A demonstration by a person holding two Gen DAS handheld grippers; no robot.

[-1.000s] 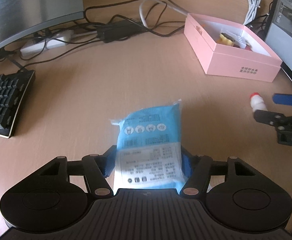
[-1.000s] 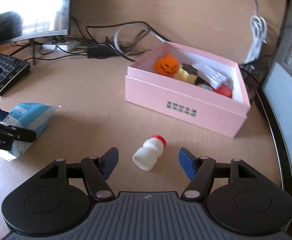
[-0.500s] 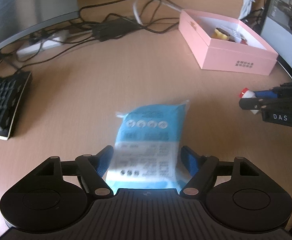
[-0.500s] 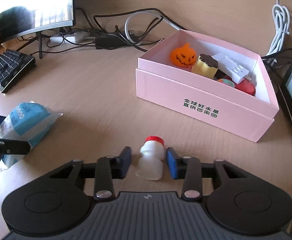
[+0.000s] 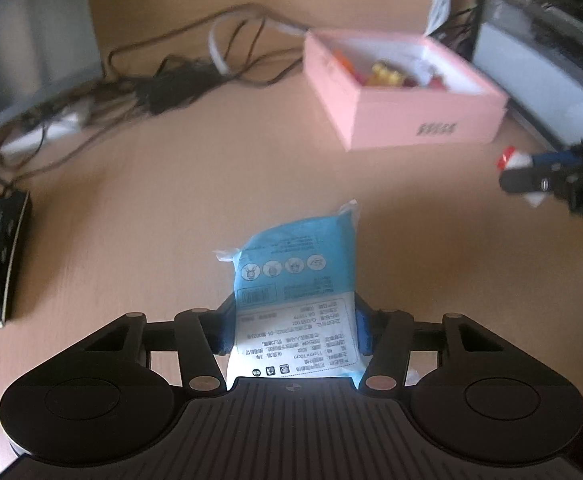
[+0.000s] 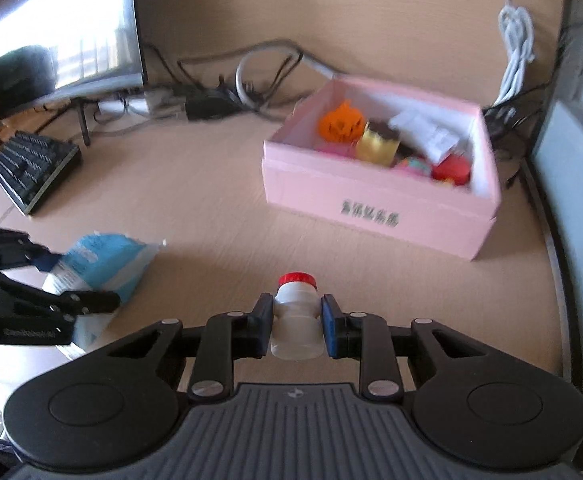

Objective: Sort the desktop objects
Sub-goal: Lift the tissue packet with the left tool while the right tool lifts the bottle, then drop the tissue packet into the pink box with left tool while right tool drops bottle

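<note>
A black keyboard [image 6: 35, 168], a monitor [image 6: 59, 36] and tangled cables [image 5: 195, 76] line the desk [image 6: 195, 200].

I count one blue packet [image 5: 297, 276], one little white bottle [image 6: 296, 320] with a red cap, one pink box [image 6: 375, 196] by the desk's [image 6: 211, 184] far edge, one keyboard [image 6: 31, 168], one monitor [image 6: 59, 32], and my two grippers [image 5: 291, 330] [image 6: 296, 326].
</note>
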